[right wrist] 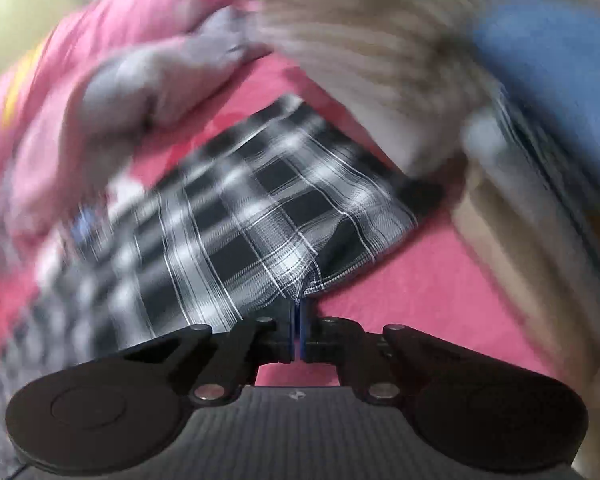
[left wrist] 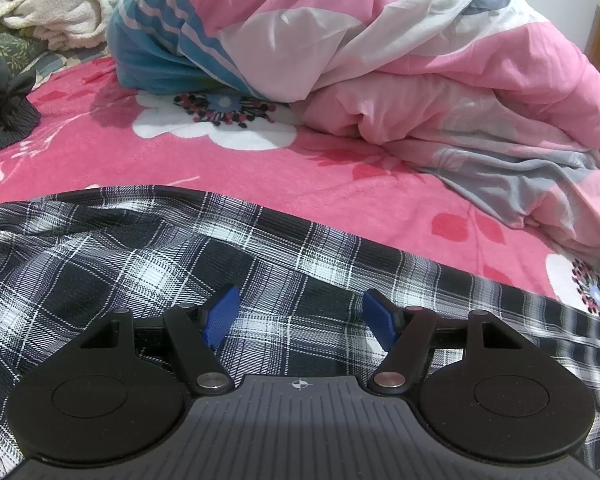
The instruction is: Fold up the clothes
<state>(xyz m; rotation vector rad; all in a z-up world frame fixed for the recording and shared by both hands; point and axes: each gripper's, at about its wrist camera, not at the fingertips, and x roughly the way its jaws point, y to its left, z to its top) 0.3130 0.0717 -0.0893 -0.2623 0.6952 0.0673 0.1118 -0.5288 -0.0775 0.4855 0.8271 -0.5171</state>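
So the bed (left wrist: 260, 184) has a hot pink fleecy cover with big white flowers and red leaves printed on it, and a black-and-white plaid garment (left wrist: 180, 256) is spread flat along the near edge. Toward the far side there's a bunched-up pink, white and grey duvet (left wrist: 440, 80) taking up the right half, with a crumpled cream towel-ish pile (left wrist: 52, 4) at the far left corner and some dark knit clothing (left wrist: 4, 108) at the left edge.
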